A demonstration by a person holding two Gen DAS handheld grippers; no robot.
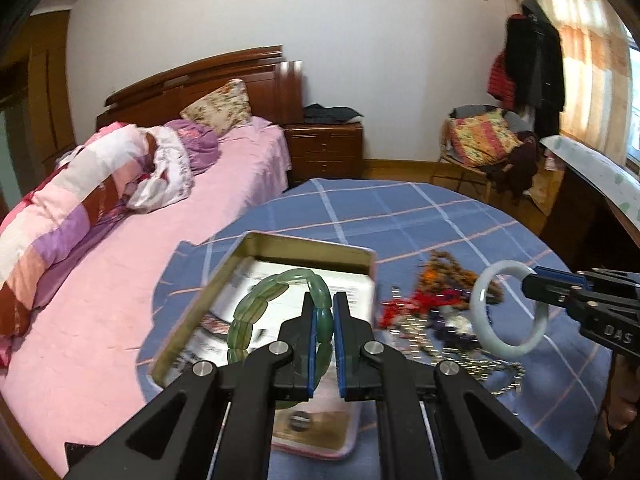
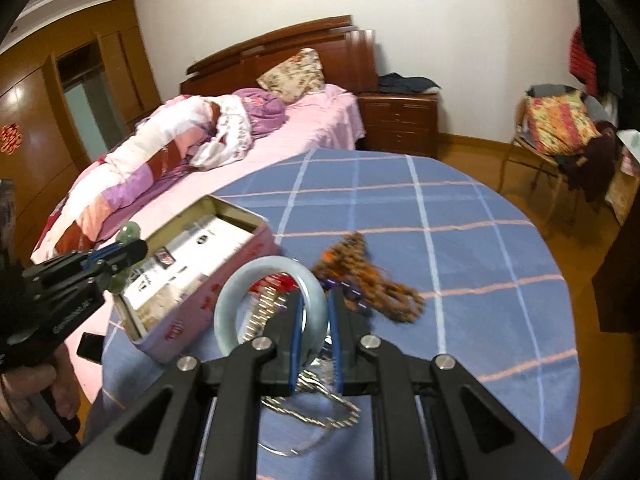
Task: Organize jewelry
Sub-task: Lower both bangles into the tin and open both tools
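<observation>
- The left gripper (image 1: 323,312) has its jaws clamped on a green beaded bracelet (image 1: 276,300), held above the open pink tin (image 2: 224,296) at the table's (image 2: 460,208) left edge.
- The right gripper (image 2: 316,312) has its jaws clamped on a pale jade bangle (image 2: 248,280) (lifted over the tangled jewelry pile (image 2: 372,280), right of the tin).

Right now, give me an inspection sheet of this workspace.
Surface: round table under blue checked cloth.
Job's things: open tin with papers inside; jewelry pile of beads and chains beside it.
Clutter: nothing seen.
Grippers: left gripper shut on green bead bracelet above the tin; right gripper shut on pale bangle above the pile.
Cables: nothing seen.
Surroundings: bed, nightstand, chair piled with clothes.
</observation>
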